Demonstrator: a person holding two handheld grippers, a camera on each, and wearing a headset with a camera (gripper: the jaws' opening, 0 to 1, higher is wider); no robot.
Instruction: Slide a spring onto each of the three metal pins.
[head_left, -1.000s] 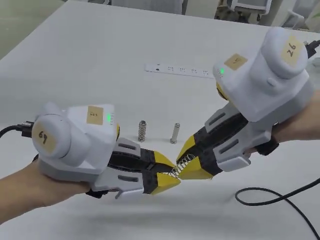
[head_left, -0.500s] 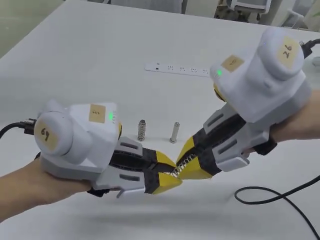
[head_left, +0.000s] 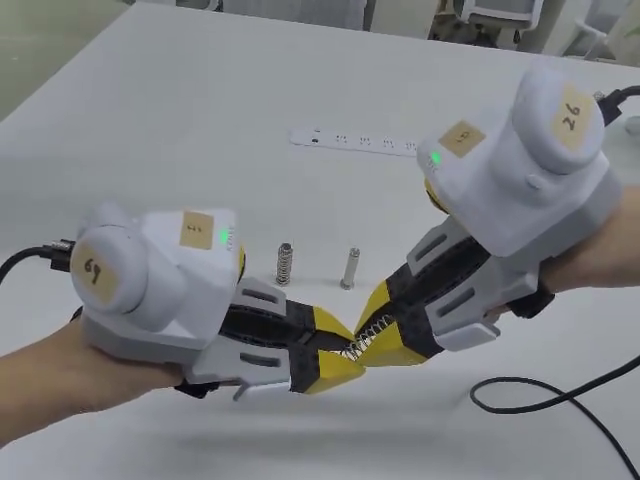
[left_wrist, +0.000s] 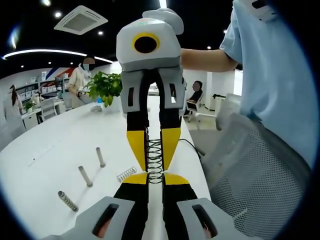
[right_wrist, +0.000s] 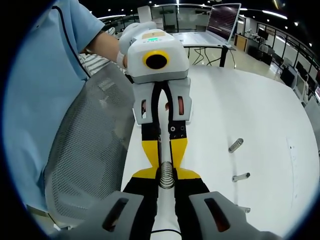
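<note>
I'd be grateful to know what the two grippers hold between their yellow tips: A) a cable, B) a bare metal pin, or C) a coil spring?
C: a coil spring runs from the jaws of the left gripper to those of the right gripper.

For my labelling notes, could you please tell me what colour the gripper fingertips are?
Yellow fingertips, clearest in the left gripper view.
</note>
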